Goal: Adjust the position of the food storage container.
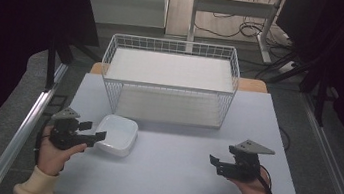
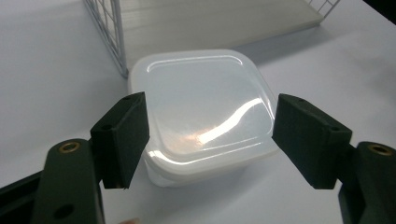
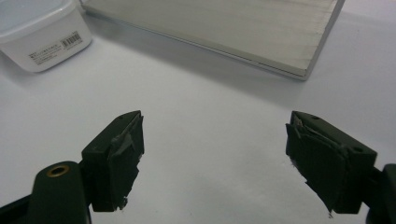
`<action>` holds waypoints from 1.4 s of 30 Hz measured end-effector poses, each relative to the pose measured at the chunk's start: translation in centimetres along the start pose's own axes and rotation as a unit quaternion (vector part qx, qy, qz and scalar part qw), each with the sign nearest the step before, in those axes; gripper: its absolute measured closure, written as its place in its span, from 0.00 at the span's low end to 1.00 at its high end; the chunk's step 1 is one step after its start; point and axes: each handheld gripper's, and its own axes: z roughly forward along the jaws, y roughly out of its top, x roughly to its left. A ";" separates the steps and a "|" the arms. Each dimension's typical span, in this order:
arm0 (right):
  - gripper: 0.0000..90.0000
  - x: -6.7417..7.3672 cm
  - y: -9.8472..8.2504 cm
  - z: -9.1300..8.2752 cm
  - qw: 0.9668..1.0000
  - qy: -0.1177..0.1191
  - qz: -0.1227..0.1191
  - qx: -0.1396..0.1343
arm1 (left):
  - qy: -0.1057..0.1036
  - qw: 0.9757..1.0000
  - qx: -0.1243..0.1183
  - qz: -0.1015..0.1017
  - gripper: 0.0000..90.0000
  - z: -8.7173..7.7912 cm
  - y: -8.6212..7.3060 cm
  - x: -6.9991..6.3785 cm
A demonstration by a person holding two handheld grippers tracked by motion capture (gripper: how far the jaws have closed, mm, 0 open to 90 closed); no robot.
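Container, white plastic, squarish with rounded corners and a glossy lid on top, sits on the desk at front left, just before the front left corner of the wire basket. A barcode label shows on one side wall in the right gripper view.

Left gripper: jaws spread wide, released, pointed at the container. In the left gripper view the container lies between and just beyond the two black pads; no pad presses on it. Whether the near jaw tip touches the container's rim, cannot tell from the high view.

Right gripper: jaws also released, nothing between them, over bare desk at front right, well apart from the container.

Wire basket: white, open-topped, with a pale board as its floor, standing at mid-desk behind both grippers.
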 end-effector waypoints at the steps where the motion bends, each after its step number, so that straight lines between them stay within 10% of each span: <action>1: 0.22 0.0 0.0 0.0 1.000 0.000 0.002 0.001 | 0.001 1.000 -0.002 0.000 0.30 -0.2 0.2 0.1; 15: 0.22 -0.1 0.1 0.0 1.000 -0.003 0.006 0.006 | 0.031 0.999 0.007 -0.018 0.32 -1.1 2.6 3.0; 32: 0.22 -0.3 -0.1 0.5 1.000 -0.006 0.008 0.019 | 0.059 0.993 0.096 -0.042 0.39 2.8 4.5 7.4; 42: 0.22 -0.5 -0.3 0.8 1.000 -0.007 0.009 0.025 | 0.054 0.986 0.151 -0.039 0.81 4.9 3.6 8.0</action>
